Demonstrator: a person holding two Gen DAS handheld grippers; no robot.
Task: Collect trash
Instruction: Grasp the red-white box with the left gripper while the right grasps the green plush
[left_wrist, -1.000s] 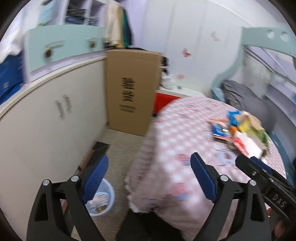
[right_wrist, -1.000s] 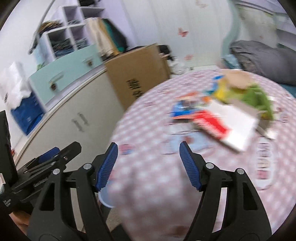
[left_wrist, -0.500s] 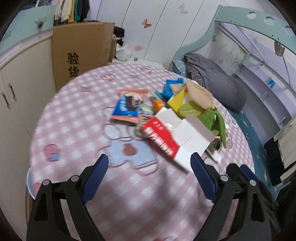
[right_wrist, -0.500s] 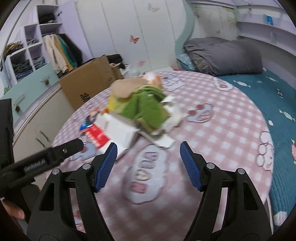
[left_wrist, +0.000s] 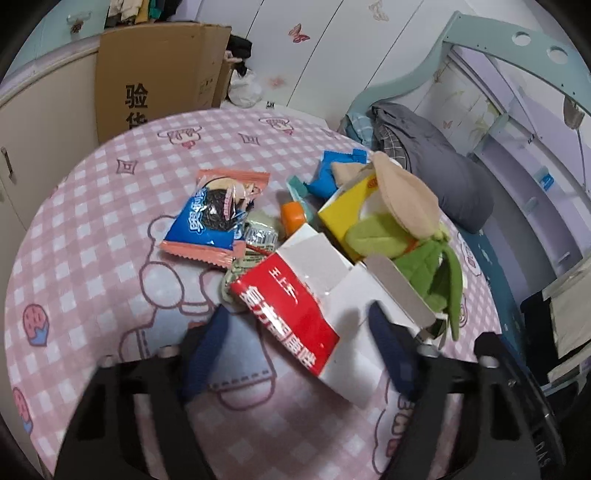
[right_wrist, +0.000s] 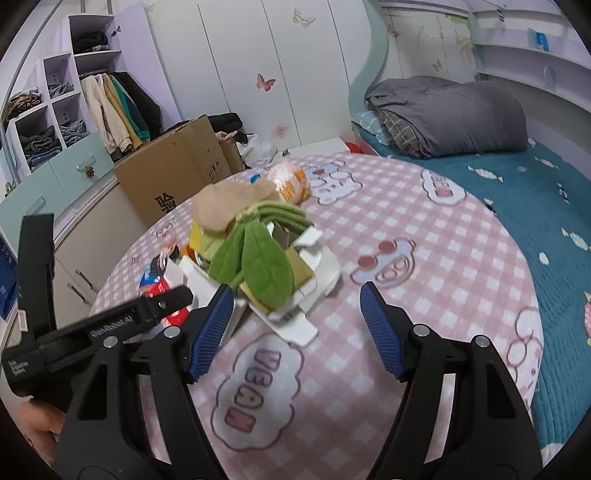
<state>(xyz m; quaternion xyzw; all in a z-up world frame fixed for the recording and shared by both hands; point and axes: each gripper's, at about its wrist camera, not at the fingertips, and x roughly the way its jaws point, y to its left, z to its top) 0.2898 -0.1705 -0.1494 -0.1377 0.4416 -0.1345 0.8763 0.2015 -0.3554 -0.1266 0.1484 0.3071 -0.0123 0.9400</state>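
Two claws work the pink checked counter (left_wrist: 92, 229): the left claw (left_wrist: 295, 347) is closing astride the red-and-white cardboard carton (left_wrist: 295, 310), not yet pinching; the right claw (right_wrist: 295, 325) hangs released. Next: clamp, lift.

White wardrobe doors (right_wrist: 280, 74) with butterfly stickers are lining the far wall. A cardboard box (right_wrist: 173, 166) is leaning against a low cabinet (right_wrist: 92, 229). Clothes (right_wrist: 114, 107) are hanging beside open shelves (right_wrist: 48, 107). A grey duvet (right_wrist: 450, 114) is lying on the bed (right_wrist: 535, 206).
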